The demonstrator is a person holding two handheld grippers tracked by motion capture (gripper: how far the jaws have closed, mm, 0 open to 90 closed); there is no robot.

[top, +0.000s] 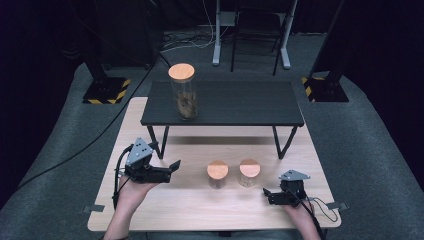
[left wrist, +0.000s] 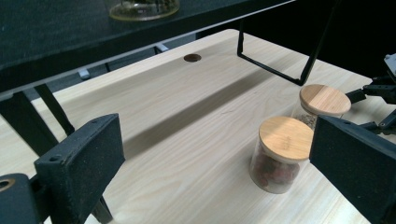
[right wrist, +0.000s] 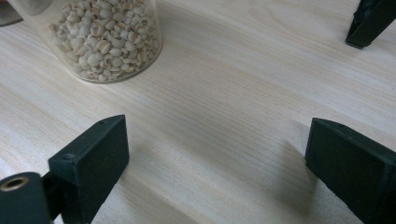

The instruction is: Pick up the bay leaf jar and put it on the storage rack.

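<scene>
Both grippers sit closest to the camera in the high view, the left gripper raised off the worktop in the person's hand and the right gripper low near the front edge, each with its jaws spread wide and nothing between them. Using the jar of red stuff as the landmark: it stands on the light wood, just ahead of the left gripper's jaws and off to their right, and the jar of pale grains is right beside it on the far side, close but I can't tell if they touch. A taller jar is well behind them, up on the dark raised shelf. So that's three jars total, two short and one tall, all with round wooden lids, plus two grippers. Handling-wise I'd guess the short ones are clear glass or hard plastic, so rigid, smooth and kinda slippery, with a bit of heft from the filling, and breakable if they tip. I'd grab around the straight clear wall below the lid, since the lid might just lift off. Squeeze firmly but not hard, and come in square so the neighbour doesn't get knocked.
</scene>
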